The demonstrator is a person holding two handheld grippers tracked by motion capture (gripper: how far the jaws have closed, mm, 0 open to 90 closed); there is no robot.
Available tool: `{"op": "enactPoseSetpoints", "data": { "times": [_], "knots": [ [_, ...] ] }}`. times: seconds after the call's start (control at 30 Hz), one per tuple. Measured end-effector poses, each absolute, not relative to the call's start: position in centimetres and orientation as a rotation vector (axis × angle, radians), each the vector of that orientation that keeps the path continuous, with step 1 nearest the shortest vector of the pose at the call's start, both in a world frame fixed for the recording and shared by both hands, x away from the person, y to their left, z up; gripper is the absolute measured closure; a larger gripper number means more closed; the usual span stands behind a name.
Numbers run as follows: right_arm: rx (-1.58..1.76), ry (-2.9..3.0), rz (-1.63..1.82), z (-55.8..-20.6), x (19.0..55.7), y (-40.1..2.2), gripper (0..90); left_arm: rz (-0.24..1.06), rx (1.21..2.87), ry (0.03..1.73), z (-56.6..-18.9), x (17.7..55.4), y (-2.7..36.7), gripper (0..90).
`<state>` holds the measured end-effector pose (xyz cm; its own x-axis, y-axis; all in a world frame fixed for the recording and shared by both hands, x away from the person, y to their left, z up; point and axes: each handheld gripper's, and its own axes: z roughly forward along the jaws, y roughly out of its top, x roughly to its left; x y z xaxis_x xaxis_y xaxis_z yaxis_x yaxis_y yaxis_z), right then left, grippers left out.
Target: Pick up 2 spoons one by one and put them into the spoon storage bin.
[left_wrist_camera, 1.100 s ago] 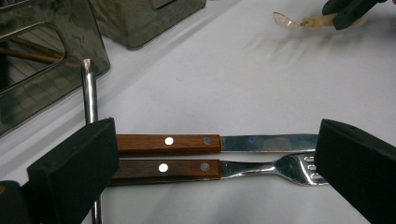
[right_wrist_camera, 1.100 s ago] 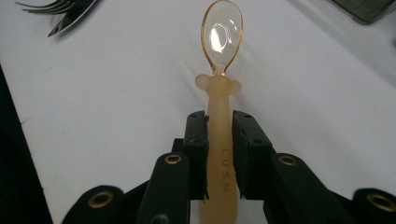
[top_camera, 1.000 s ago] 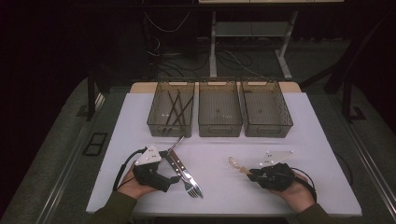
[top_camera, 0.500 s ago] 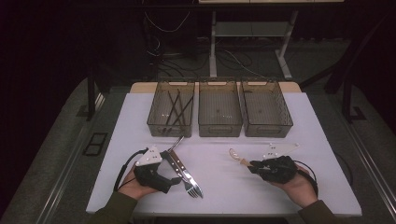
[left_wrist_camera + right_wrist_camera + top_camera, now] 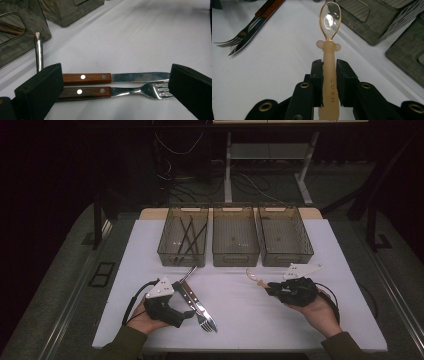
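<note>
My right gripper point(image 5: 329, 75) is shut on the handle of a translucent peach spoon point(image 5: 329, 22), whose bowl points away from me. In the high view that spoon point(image 5: 255, 277) hangs a little above the white table, held by the right gripper point(image 5: 272, 289) in front of the bins. My left gripper point(image 5: 115, 82) stands open over a wood-handled knife point(image 5: 135, 77) and fork point(image 5: 140, 91) lying side by side, one jaw at the handle ends and one at the tips. In the high view the left gripper point(image 5: 192, 309) sits at the front left beside the knife and fork point(image 5: 202, 312).
Three smoky clear bins stand in a row at the back: the left bin point(image 5: 165, 251) holds dark sticks, beside it the middle bin point(image 5: 235, 257) and right bin point(image 5: 287, 257). A plain metal utensil point(image 5: 188, 271) lies just before the left bin. The white table top point(image 5: 235, 320) ends close to my hands.
My right gripper has lifted the spoon off the table and carried it a little toward the bins. The left gripper, knife and fork have stayed put.
</note>
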<state>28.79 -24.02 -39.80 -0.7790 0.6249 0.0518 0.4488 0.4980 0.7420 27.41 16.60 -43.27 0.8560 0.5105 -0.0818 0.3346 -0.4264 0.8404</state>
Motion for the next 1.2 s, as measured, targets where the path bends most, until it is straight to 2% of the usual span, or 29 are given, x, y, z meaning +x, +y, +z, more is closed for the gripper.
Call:
{"op": "enactPoseSetpoints", "data": {
  "times": [0.57, 0.7, 1.2],
  "knots": [
    [0.912, 2.458, 1.209, -38.3, 31.3, -22.4, 76.4, 0.231, 2.068, 0.608, -43.3, 27.4, 16.4, 0.0],
    [0.913, 2.444, 1.22, -38.0, 32.1, -22.0, 76.4, 0.249, 2.05, 0.636, -43.2, 27.4, 16.3, 4.4],
    [0.932, 2.41, 1.23, -37.1, 34.4, -21.1, 76.4, 0.258, 2.065, 0.637, -43.2, 27.2, 16.0, 4.9]
  ]
}}
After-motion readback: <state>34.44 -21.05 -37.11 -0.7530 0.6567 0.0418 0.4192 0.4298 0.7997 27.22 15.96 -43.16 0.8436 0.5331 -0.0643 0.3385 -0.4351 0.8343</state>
